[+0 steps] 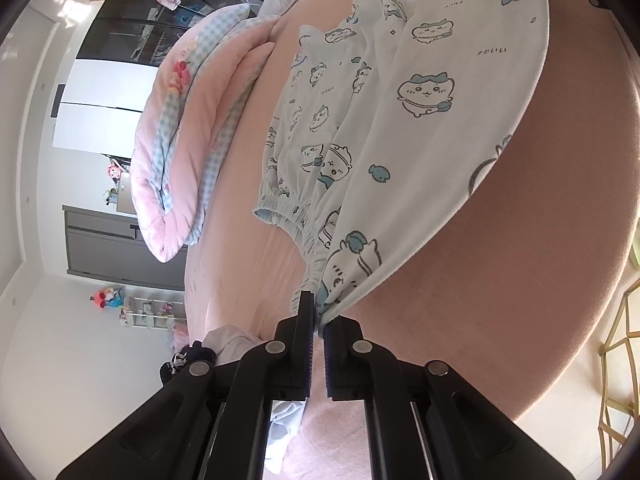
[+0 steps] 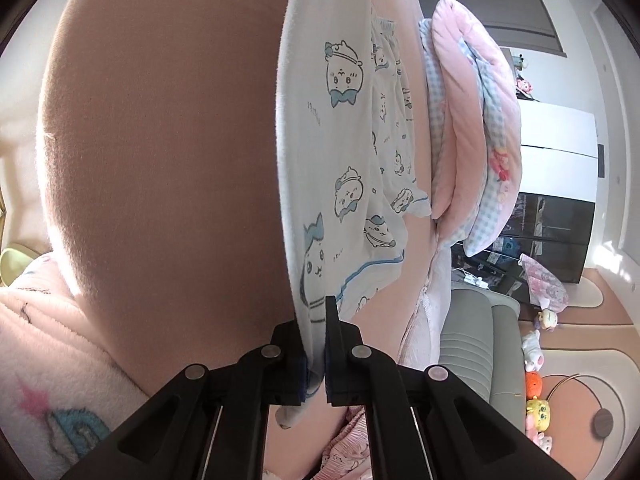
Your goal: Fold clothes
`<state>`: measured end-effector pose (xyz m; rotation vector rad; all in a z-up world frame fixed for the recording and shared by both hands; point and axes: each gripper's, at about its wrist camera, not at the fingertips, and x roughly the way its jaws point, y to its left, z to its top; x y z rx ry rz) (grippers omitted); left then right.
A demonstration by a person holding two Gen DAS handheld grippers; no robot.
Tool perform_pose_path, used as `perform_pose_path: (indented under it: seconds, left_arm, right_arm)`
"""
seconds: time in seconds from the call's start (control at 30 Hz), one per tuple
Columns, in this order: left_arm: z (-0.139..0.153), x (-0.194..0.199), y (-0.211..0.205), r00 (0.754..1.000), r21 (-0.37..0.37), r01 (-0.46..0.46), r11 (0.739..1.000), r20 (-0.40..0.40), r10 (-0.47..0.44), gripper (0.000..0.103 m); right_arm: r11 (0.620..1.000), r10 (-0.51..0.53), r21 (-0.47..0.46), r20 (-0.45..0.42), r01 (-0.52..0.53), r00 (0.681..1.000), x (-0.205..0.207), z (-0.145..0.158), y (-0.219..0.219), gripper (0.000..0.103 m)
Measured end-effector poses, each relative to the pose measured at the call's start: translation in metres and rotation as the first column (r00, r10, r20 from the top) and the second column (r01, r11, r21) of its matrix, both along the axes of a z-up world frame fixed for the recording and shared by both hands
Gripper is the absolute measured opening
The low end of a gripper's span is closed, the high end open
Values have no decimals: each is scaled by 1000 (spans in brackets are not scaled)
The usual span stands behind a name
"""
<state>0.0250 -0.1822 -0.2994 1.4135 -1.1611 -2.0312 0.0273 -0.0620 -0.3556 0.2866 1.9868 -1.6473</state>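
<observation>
Pyjama top [image 1: 432, 128] — white, cartoon-printed — hangs stretched above the pink bed [image 1: 500, 280], left gripper [image 1: 318, 326] and right gripper [image 2: 320, 344] each clamped on an edge.

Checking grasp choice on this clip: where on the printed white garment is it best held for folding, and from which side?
By its edge, at two spread points, as now. The left gripper pinches the hem corner of the printed white garment beside the gathered cuff; the right gripper clamps the blue-piped edge. Coming from the open bed side keeps the cloth hanging flat between them, probably easiest to fold.
</observation>
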Motion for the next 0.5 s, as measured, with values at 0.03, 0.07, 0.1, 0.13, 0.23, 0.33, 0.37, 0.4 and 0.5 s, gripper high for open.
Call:
perform_pose_path:
  seconds: [0.03, 0.07, 0.1, 0.13, 0.23, 0.33, 0.37, 0.4, 0.5]
  left_arm:
    - [0, 1, 0, 1000, 0, 2, 1000, 3, -2, 3]
    - [0, 2, 1, 1000, 1, 3, 1000, 4, -3, 3]
    - [0, 2, 2, 1000, 4, 3, 1000, 5, -3, 3]
    - [1, 4, 3, 1000, 8, 1, 1000, 5, -1, 3]
    - [2, 7, 6, 1000, 19, -4, 1000, 4, 4, 3]
    - [3, 10, 10, 1000, 28, -16, 999, 8, 16, 3]
    - [3, 11, 11, 1000, 33, -24, 999, 10, 24, 3]
    - [3, 13, 11, 999, 39, -34, 999, 11, 34, 3]
    - [4, 19, 6, 997, 60, -71, 996, 16, 70, 3]
  right_arm:
    - [1000, 1, 1, -4, -1, 1000, -1, 1, 1, 2]
    - [1000, -1, 3, -6, 1, 1000, -2, 2, 2, 1]
    - [1000, -6, 4, -6, 6, 1000, -3, 3, 3, 1]
    - [1000, -13, 5, -6, 13, 1000, -5, 4, 4, 1]
    - [999, -30, -9, -18, 30, 999, -10, 11, 6, 0]
    - [999, -46, -21, -14, 46, 999, -11, 18, 7, 0]
    - [998, -50, -24, -12, 50, 999, -11, 20, 8, 0]
    - [998, -52, -26, -10, 52, 999, -10, 22, 9, 0]
    - [998, -52, -35, -7, 52, 999, -7, 28, 12, 0]
